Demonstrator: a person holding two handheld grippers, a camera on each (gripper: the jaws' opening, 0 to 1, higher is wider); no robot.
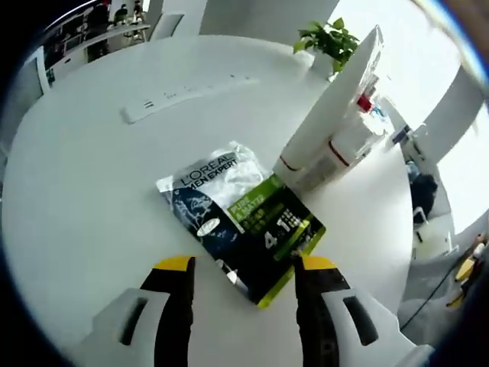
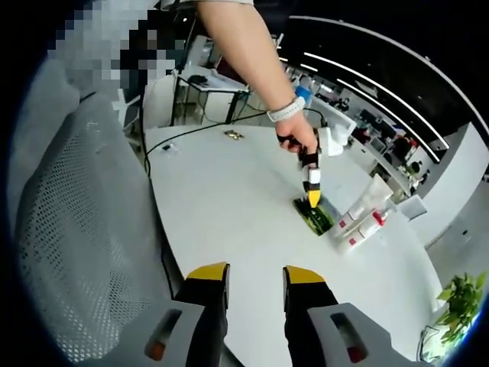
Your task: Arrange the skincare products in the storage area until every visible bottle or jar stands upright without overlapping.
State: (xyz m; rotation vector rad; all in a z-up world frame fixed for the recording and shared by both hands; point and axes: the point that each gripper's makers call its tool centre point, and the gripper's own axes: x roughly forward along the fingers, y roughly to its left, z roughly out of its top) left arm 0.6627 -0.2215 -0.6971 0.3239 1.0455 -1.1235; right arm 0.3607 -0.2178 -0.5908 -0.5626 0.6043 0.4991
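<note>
At lower centre of the left gripper view, the left gripper (image 1: 243,269) has its fingers wide apart, holding nothing, astride a flat sachet (image 1: 243,220); nudging it could topple the leaning white tube (image 1: 330,115). The right gripper (image 2: 254,277) is likewise parted and empty.

From my left gripper view, the sachet (image 1: 243,222) lies flat on the round table (image 1: 92,199). Taking the sachet as landmark: the tubes (image 1: 328,130) stand just beyond its far right corner, the power strip (image 1: 183,95) well beyond it to the left, and the potted plant (image 1: 330,42) behind the tubes.

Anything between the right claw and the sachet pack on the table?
Only bare white table lies between the right claw and the sachet pack, seen in the right gripper view.
</note>
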